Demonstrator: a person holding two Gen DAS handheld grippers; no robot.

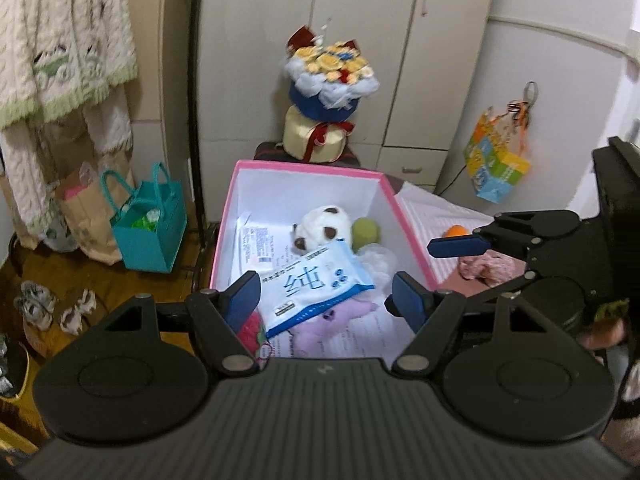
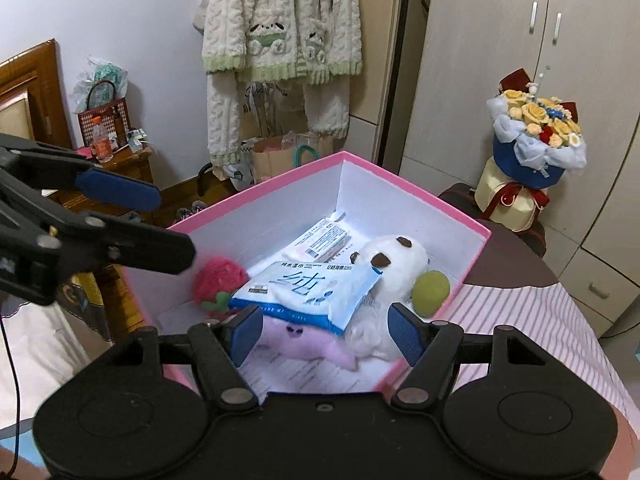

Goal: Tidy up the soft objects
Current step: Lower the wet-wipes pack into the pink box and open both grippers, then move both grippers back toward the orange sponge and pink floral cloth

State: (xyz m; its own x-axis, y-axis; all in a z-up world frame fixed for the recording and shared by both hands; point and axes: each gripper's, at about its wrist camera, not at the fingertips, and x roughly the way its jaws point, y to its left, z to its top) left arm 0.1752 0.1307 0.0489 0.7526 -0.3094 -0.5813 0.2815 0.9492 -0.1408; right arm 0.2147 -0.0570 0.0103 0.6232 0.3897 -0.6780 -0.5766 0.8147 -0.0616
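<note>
A pink-rimmed white box [image 1: 256,200] [image 2: 400,184] stands on a striped bed. In it lie a blue-and-white wipes pack [image 1: 316,292] [image 2: 308,292], a white plush with brown spots [image 1: 324,226] [image 2: 396,268], a green ball [image 1: 366,232] [image 2: 430,292], a purple plush [image 1: 324,326] [image 2: 300,344] and a red knitted strawberry [image 1: 250,330] [image 2: 218,280]. My left gripper [image 1: 326,300] is open and empty over the box's near edge. My right gripper [image 2: 326,334] is open and empty over the box's near corner.
An orange ball [image 1: 456,232] and a pink cloth [image 1: 488,266] lie on the bed right of the box. A bouquet [image 1: 332,80] [image 2: 536,136] stands behind it. A teal bag [image 1: 150,228] and shoes [image 1: 52,306] are on the floor at left. Pyjamas [image 2: 280,40] hang on the wall.
</note>
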